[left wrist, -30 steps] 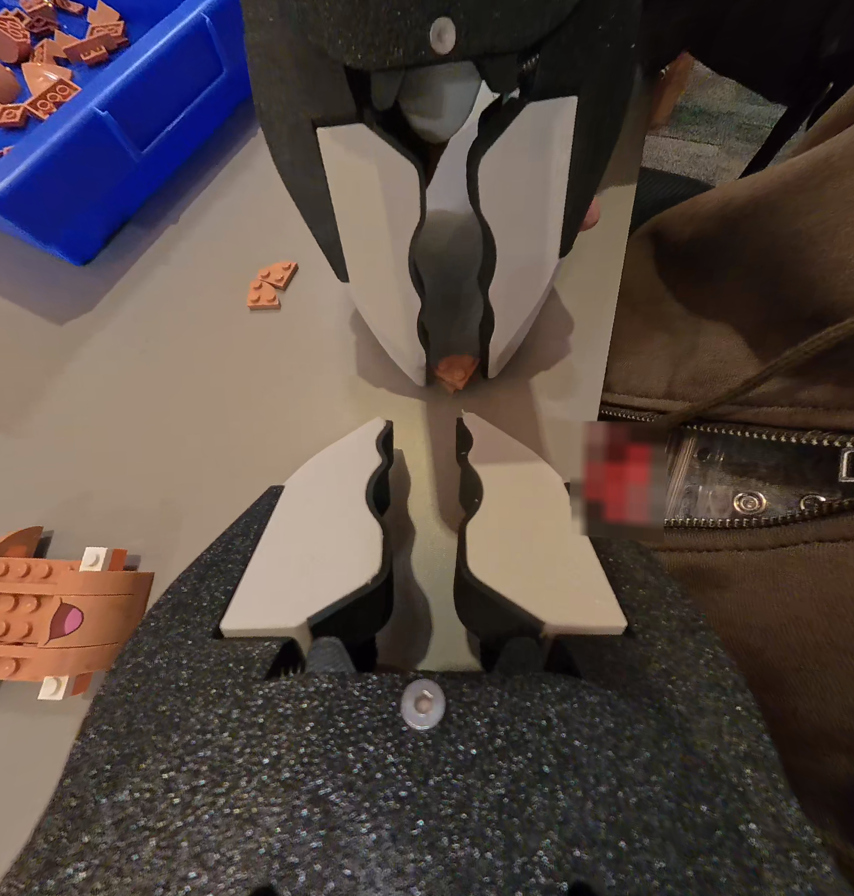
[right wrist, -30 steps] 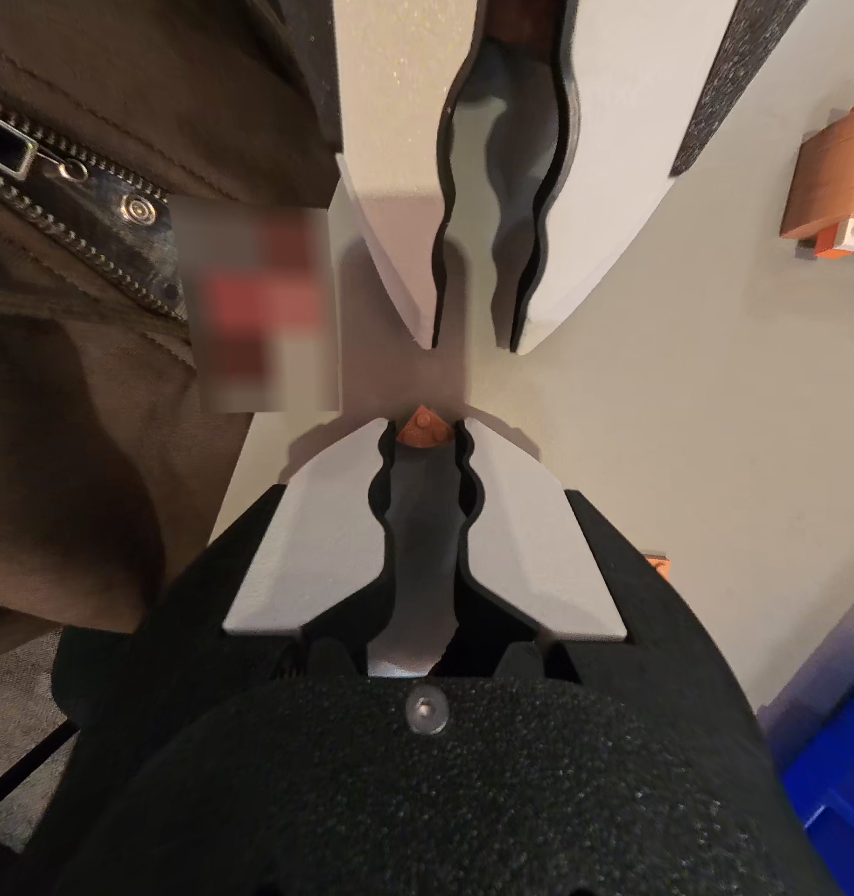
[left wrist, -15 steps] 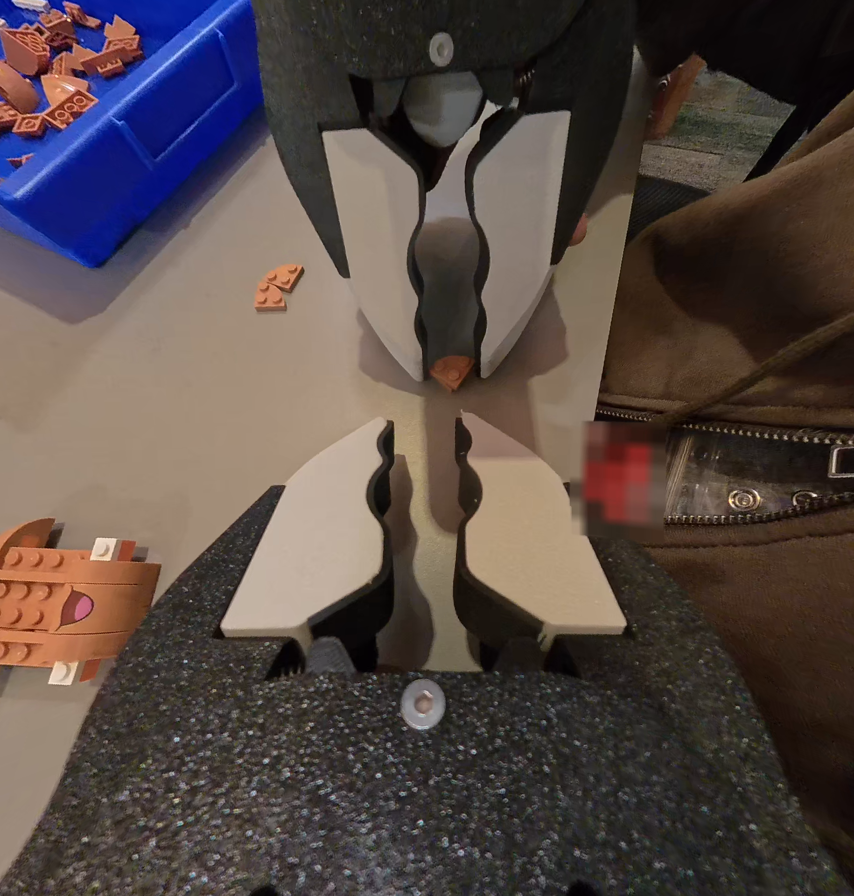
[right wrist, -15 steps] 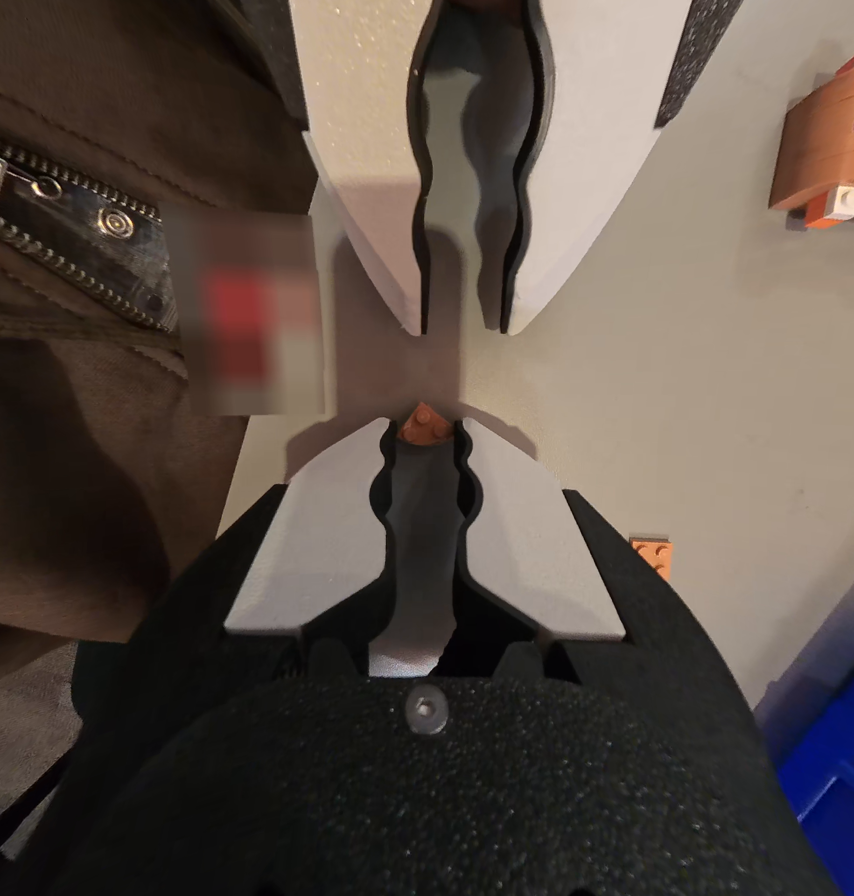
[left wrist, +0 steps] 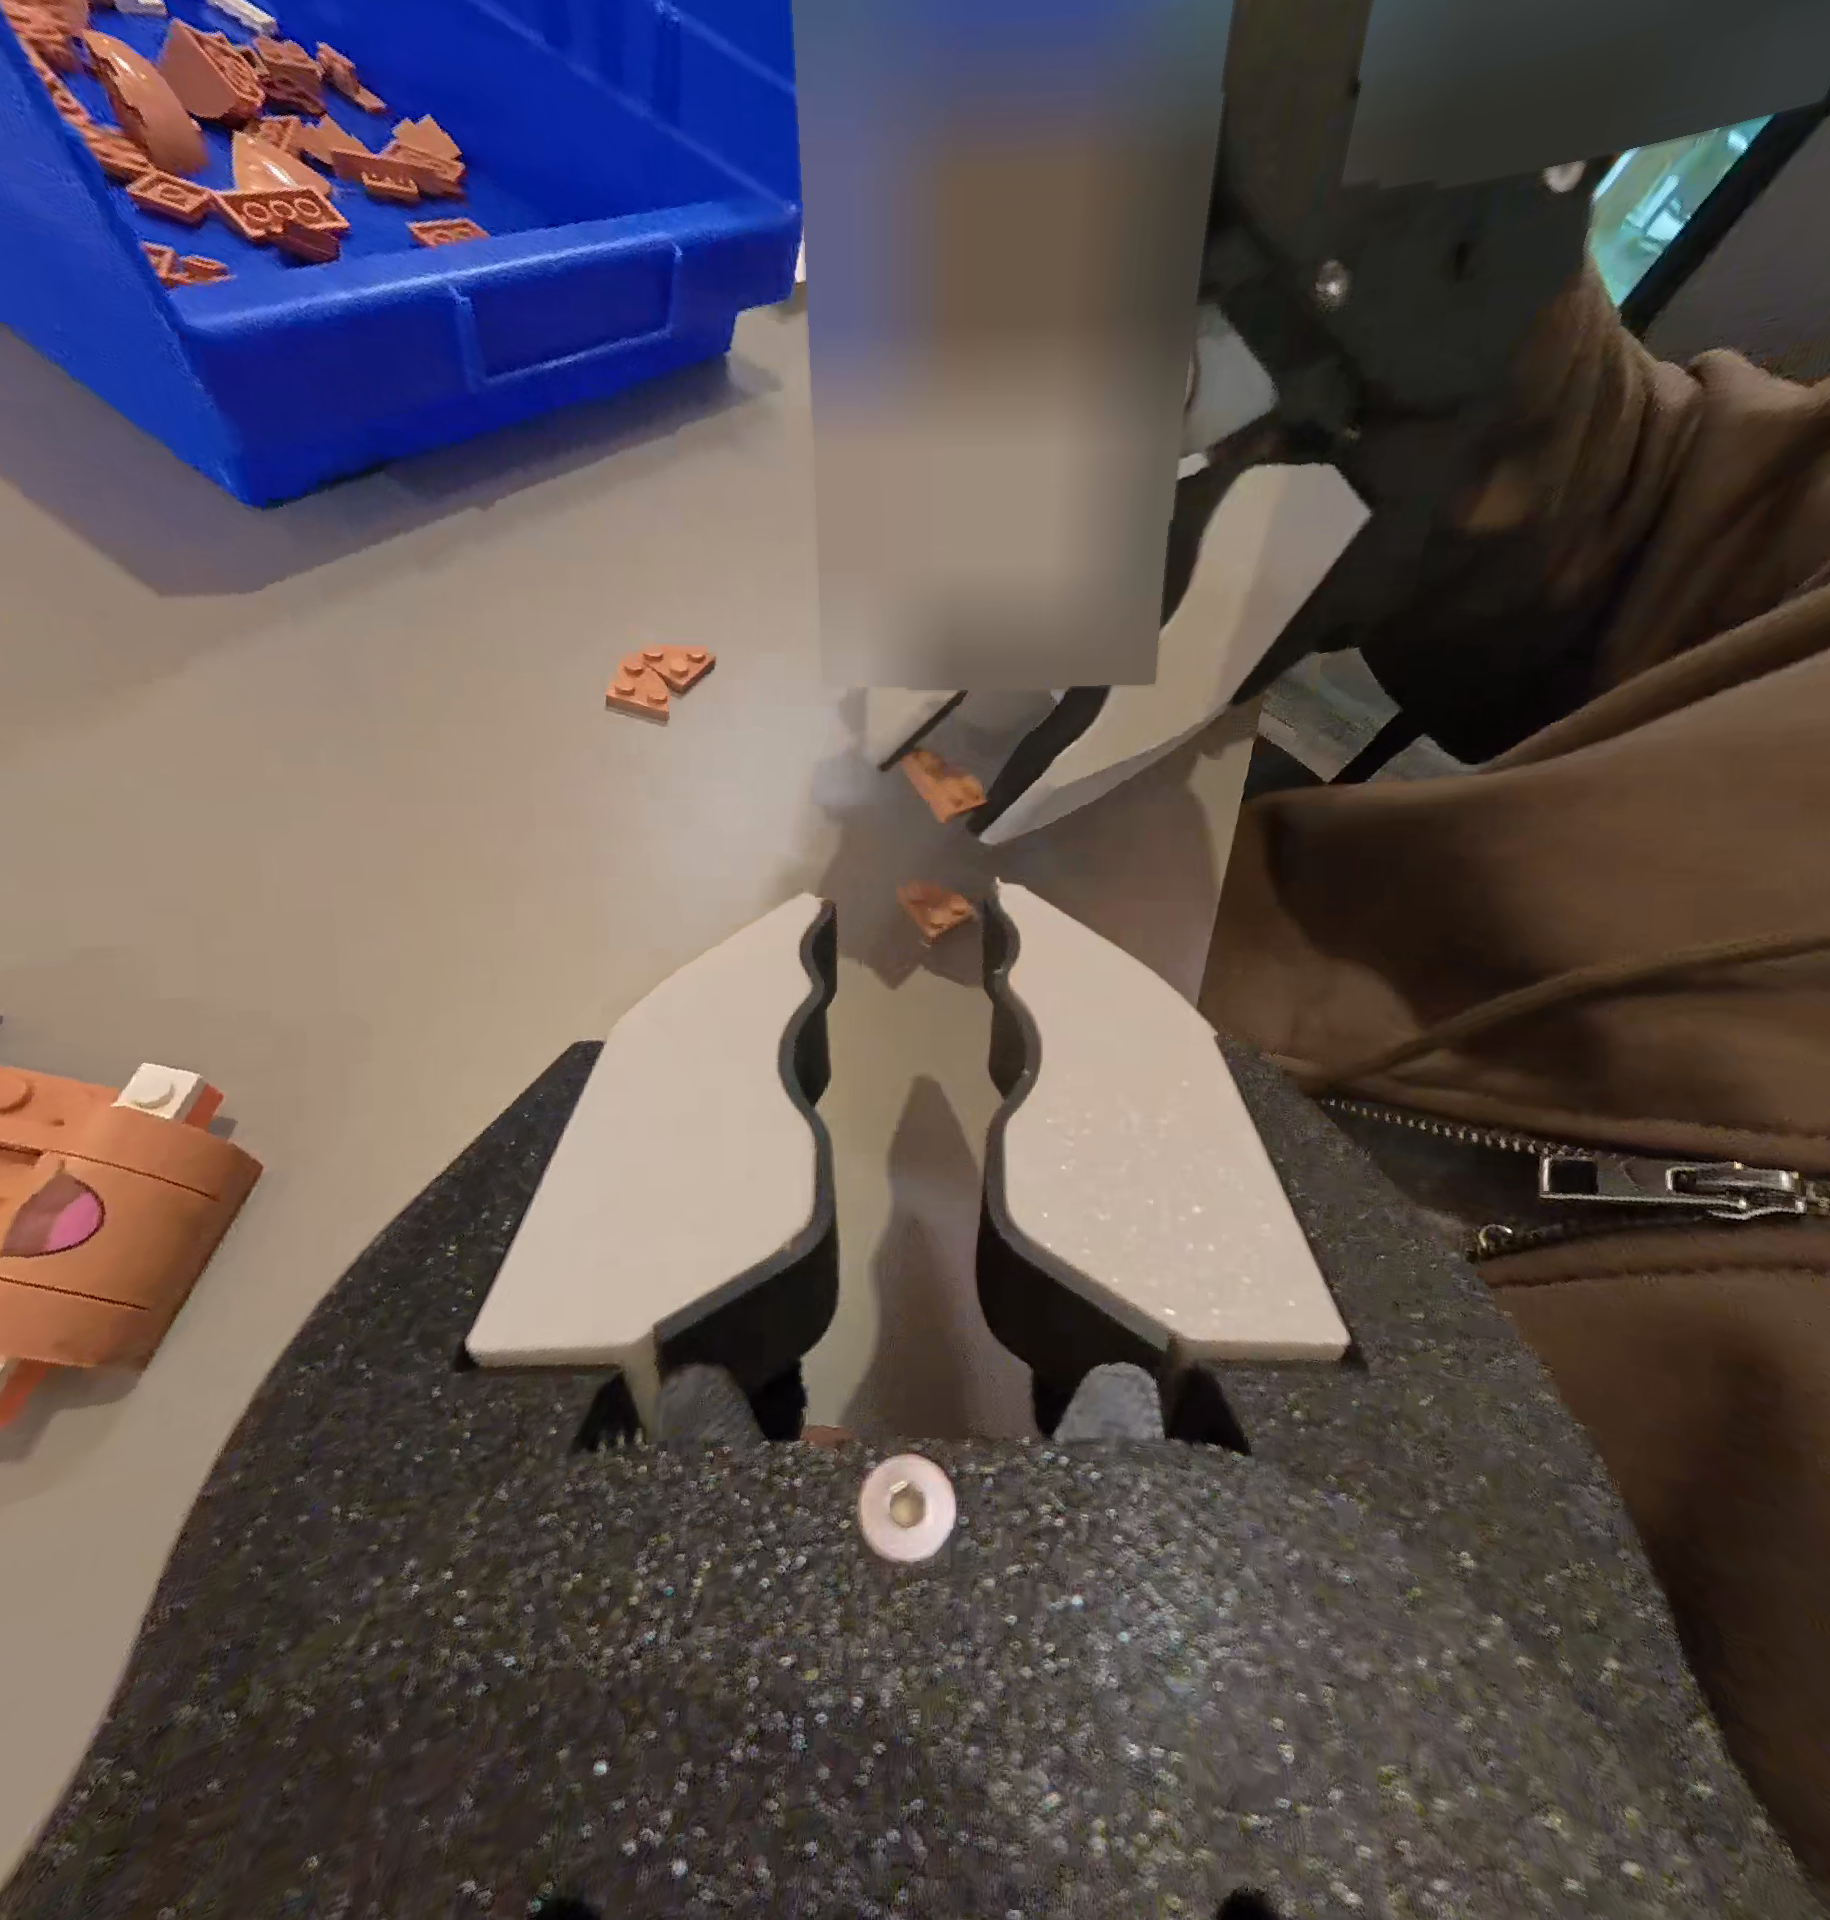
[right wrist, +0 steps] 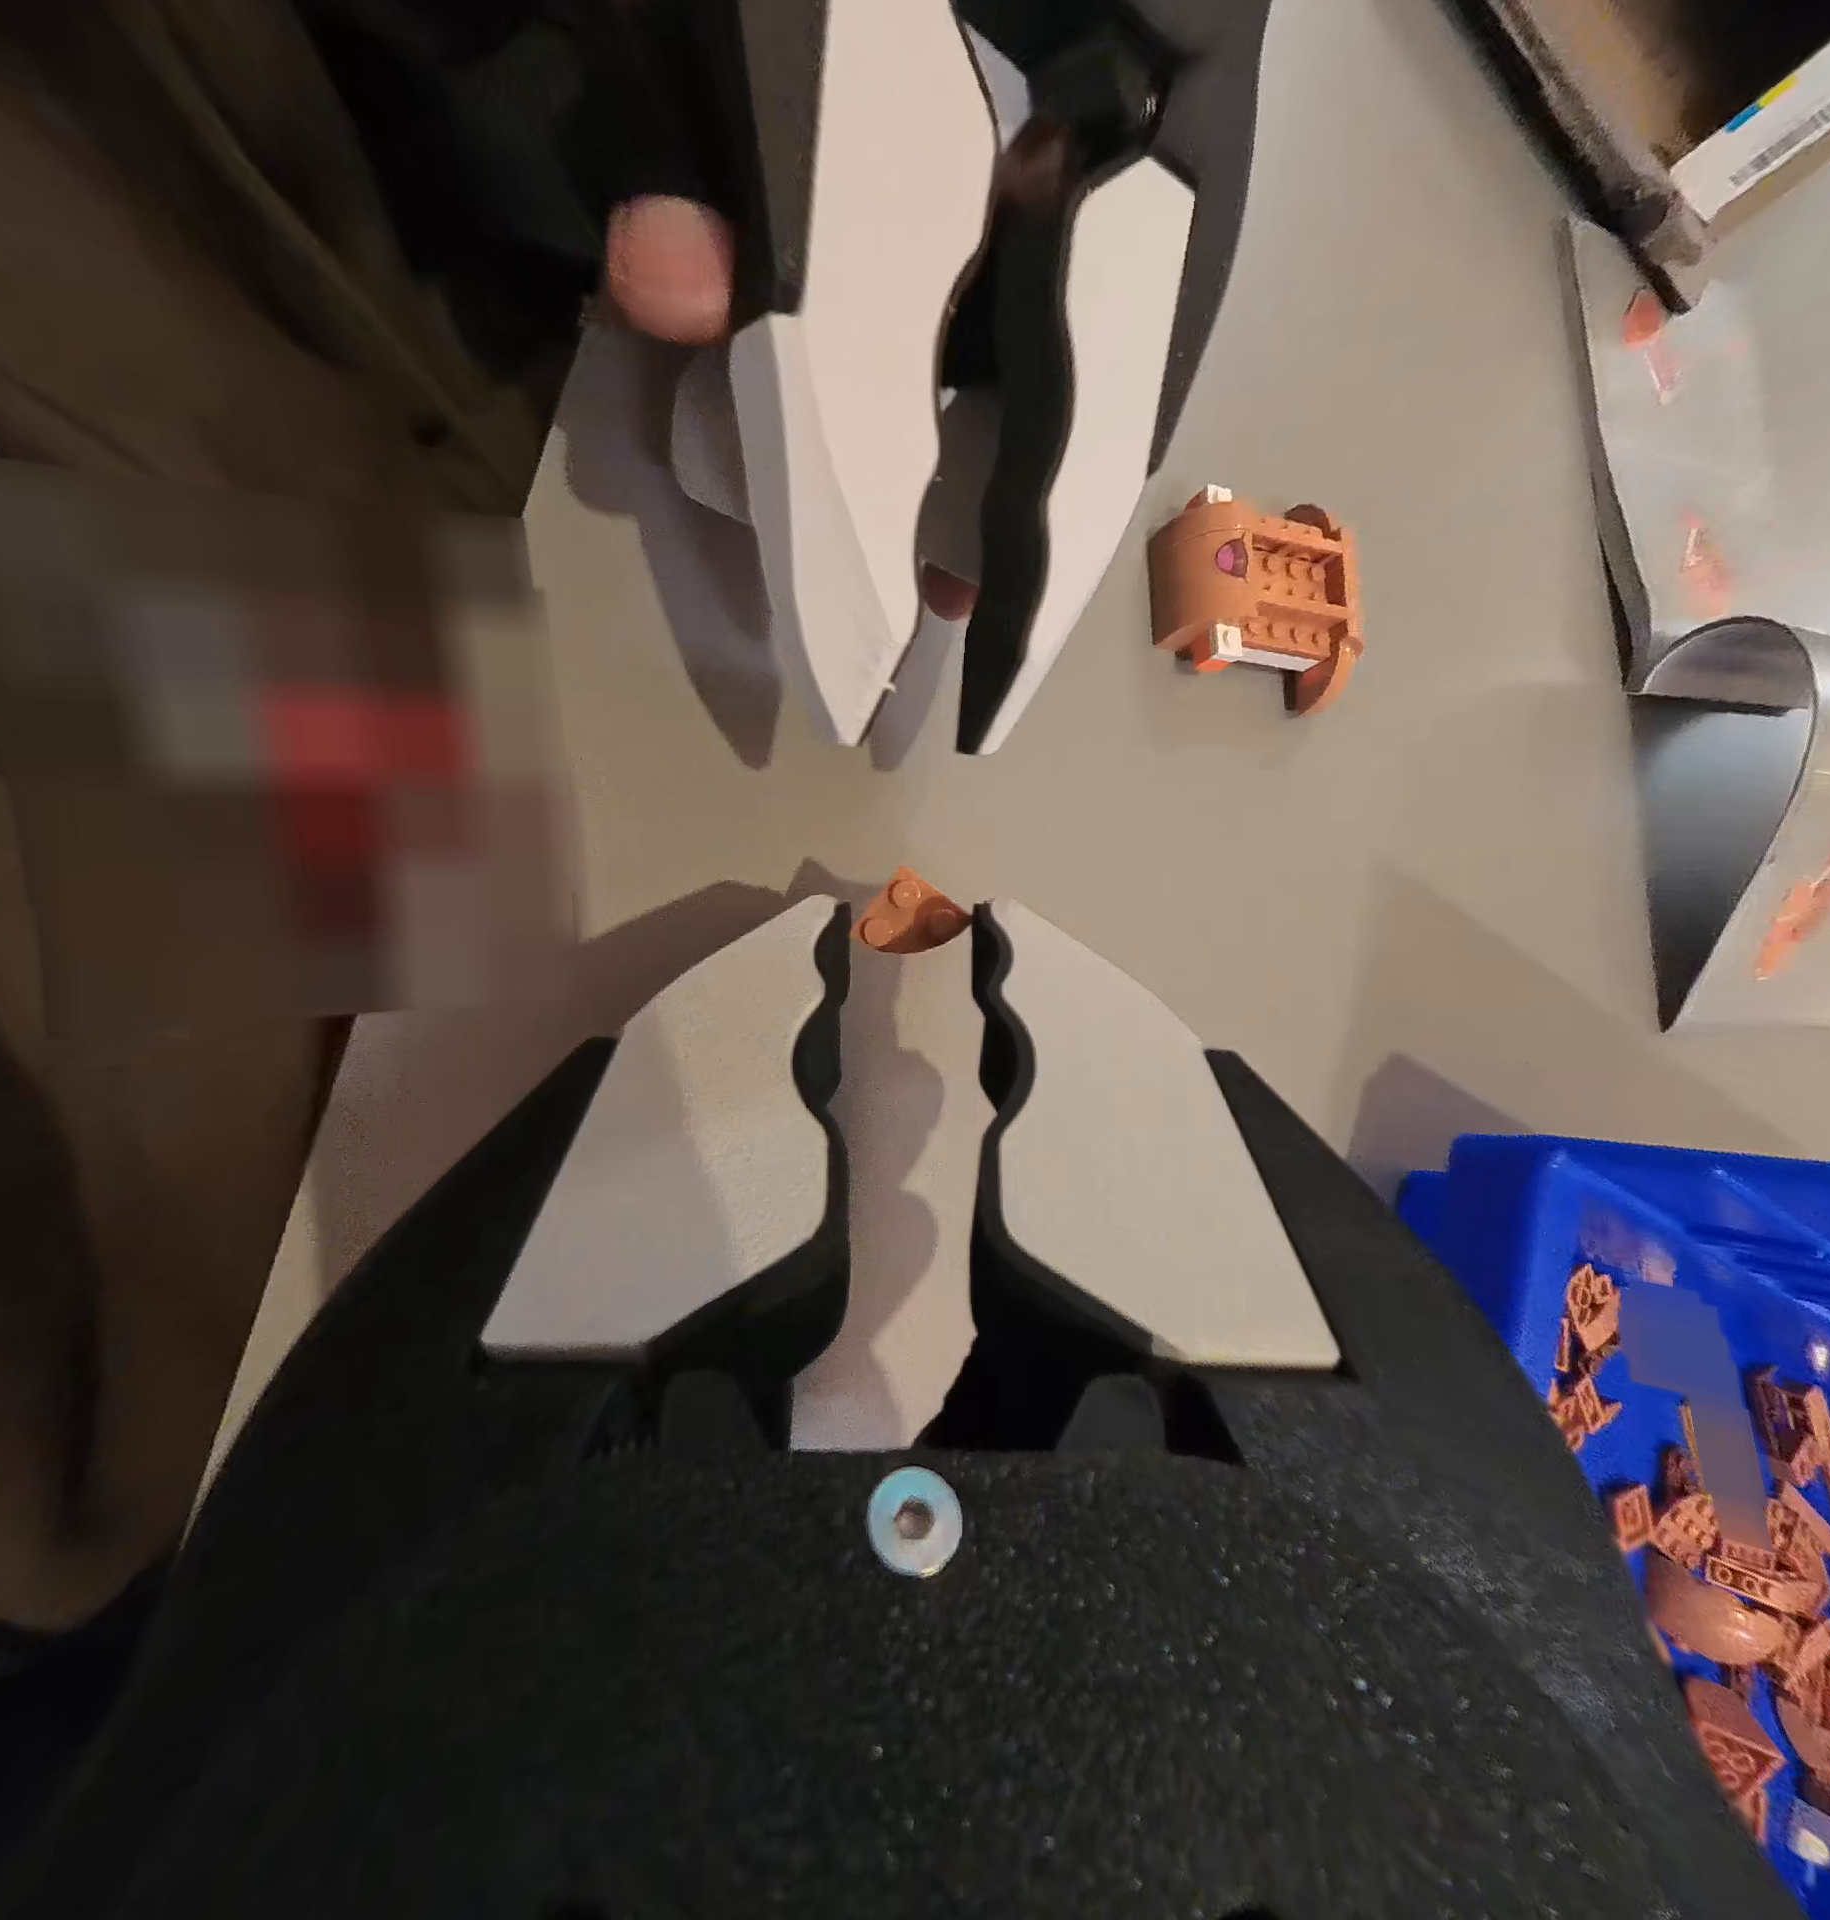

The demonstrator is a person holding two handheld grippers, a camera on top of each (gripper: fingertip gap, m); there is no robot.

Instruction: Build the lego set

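Observation:
My right gripper (right wrist: 909, 914) is shut on a small brown wedge plate (right wrist: 906, 916) held at its fingertips above the grey table (right wrist: 1150, 883). In the left wrist view this plate (left wrist: 942, 784) shows in the right gripper's tips, whose upper part is under a blur patch. My left gripper (left wrist: 911, 909) is open, facing the right one across a gap; it also shows in the right wrist view (right wrist: 911, 740). A second small brown plate (left wrist: 937, 909) sits by my left gripper's right fingertip; I cannot tell if it touches. The partly built brown model (left wrist: 69, 1226) lies to the left, also in the right wrist view (right wrist: 1254, 592).
A blue bin (left wrist: 371, 343) with several brown pieces stands at the back left, also in the right wrist view (right wrist: 1617, 1257). Two loose brown plates (left wrist: 662, 681) lie on the table. A person's brown hoodie (left wrist: 1513, 935) is at the table edge. A curled sheet (right wrist: 1721, 748) lies far right. The grippers are tip to tip, or close to it.
Both grippers have drawn apart and risen, so more table shows. The right gripper keeps its plate and now tilts. A second small plate now shows at my left fingertips.

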